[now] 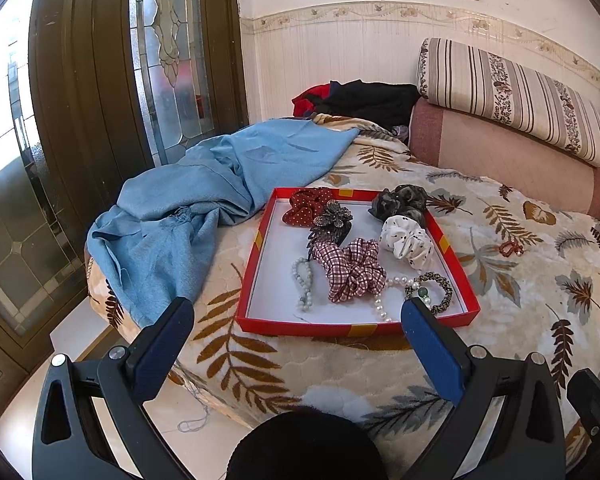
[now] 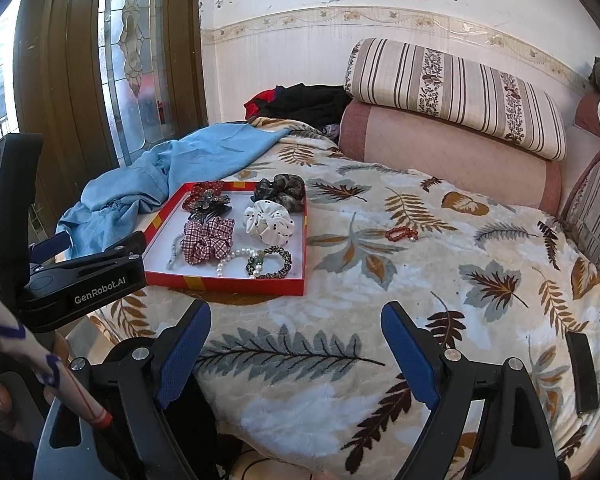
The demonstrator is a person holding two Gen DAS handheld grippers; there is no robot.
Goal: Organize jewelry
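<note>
A red-rimmed tray (image 1: 356, 329) (image 2: 236, 282) lies on the bed and holds several scrunchies, a dark flower hair clip (image 1: 332, 216), a pearl bracelet (image 1: 384, 300) (image 2: 230, 259), a pale green bead bracelet (image 1: 305, 280) and a patterned band (image 1: 440, 286) (image 2: 274, 264). A red bead bracelet (image 1: 510, 248) (image 2: 402, 234) lies alone on the blanket right of the tray. My left gripper (image 1: 298, 322) is open and empty at the tray's near edge. My right gripper (image 2: 296, 330) is open and empty over the blanket, nearer than the tray.
A blue cloth (image 1: 204, 200) lies left of the tray at the bed's edge. Striped bolsters (image 1: 512, 100) and dark clothes (image 1: 364, 100) lie at the back. A dark flat object (image 2: 584, 372) lies at the right. A wooden door (image 1: 84, 100) stands on the left.
</note>
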